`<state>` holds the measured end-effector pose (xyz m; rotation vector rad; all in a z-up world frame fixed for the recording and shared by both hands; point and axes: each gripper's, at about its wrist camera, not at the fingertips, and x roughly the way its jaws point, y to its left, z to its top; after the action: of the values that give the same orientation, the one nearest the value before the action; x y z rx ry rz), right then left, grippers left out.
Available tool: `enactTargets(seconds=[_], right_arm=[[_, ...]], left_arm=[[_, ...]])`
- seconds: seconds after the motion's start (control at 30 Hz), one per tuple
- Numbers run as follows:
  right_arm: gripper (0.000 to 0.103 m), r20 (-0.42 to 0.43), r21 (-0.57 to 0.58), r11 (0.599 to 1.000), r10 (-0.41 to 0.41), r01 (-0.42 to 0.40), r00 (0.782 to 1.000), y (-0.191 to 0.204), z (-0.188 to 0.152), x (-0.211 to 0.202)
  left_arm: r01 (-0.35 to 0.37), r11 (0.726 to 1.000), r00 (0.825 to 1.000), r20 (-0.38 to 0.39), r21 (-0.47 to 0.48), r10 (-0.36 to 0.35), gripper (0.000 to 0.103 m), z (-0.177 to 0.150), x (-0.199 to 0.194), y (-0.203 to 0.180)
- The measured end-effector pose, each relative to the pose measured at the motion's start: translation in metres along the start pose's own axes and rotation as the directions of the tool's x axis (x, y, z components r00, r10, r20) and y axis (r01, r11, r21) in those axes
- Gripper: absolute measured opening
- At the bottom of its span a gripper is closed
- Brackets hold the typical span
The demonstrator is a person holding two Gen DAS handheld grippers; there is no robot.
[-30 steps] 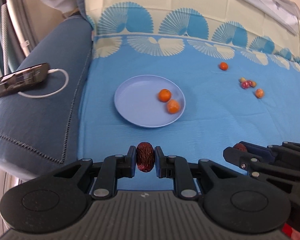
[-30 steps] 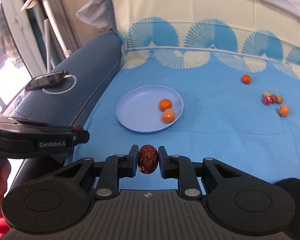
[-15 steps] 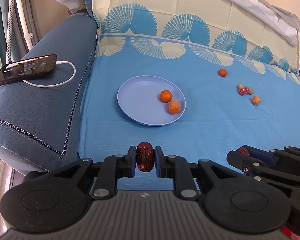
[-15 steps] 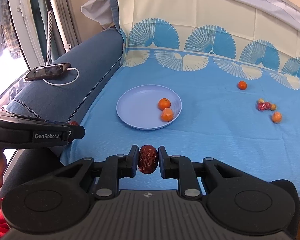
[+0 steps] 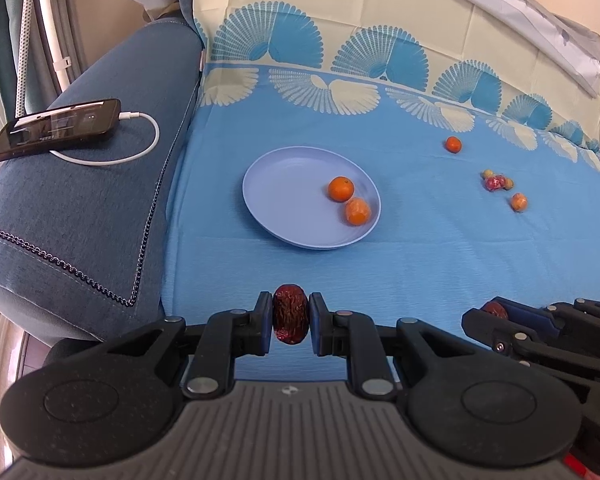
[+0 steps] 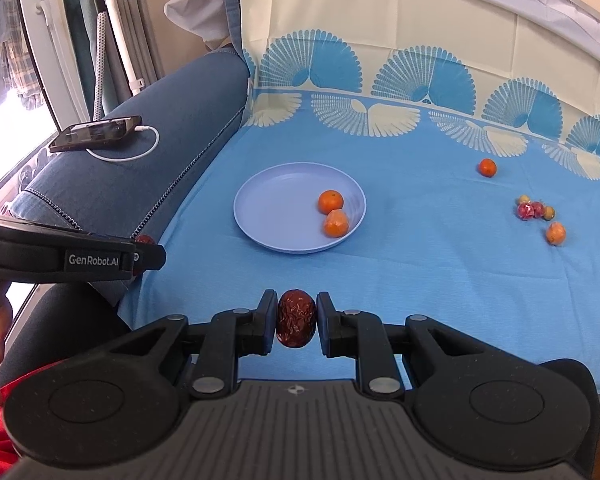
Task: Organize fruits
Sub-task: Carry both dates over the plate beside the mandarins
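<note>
A round, shallow, pale blue plate [image 5: 284,184] with a smooth matte face lies flat on the blue sheet [image 5: 420,248] that covers the sofa seat. Inside it, toward its right rim, sit two small tangerines [image 5: 341,189], nearly touching each other; the nearer one [image 5: 357,211] looks dimpled and paler.

The left claw [image 5: 291,315] is clamped on a dried red jujube [image 5: 290,314], oval, dark and deeply wrinkled, held above the sheet's near edge. The right claw [image 6: 296,319] is clamped on a second dried jujube [image 6: 296,318] of the same wrinkled, glossy skin.

Well to the right of the plate, loose on the sheet, lie a lone tangerine [image 6: 487,168], a tight cluster of small red and yellowish fruits [image 6: 532,209], and just beside the cluster another small orange fruit [image 6: 555,233].

The sheet is printed with white and blue fan shapes along its far edge. On the denim-textured sofa arm [image 5: 80,200] rests a black phone [image 5: 56,129] with a white cable [image 5: 140,148] plugged in.
</note>
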<state>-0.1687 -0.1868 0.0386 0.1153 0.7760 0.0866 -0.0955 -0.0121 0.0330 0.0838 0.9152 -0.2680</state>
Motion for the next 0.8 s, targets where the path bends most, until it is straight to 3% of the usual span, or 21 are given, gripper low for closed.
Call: enactTargets(seconds=[0.4,0.8], right_arm=[[0.022,-0.008,0.005,1.000,-0.018,0.018,1.000,-0.004,0.017,0.022],[0.022,-0.015,-0.004,1.000,-0.022,0.022,1.000,-0.007,0.061,0.086]], left_arm=[[-0.009,1.000,1.000,0.001,-0.014,0.009,0.021,0.025,0.015,0.015],[-0.027,1.000,1.000,0.005,0.016,0.027,0.021,0.083,0.062,0.015]])
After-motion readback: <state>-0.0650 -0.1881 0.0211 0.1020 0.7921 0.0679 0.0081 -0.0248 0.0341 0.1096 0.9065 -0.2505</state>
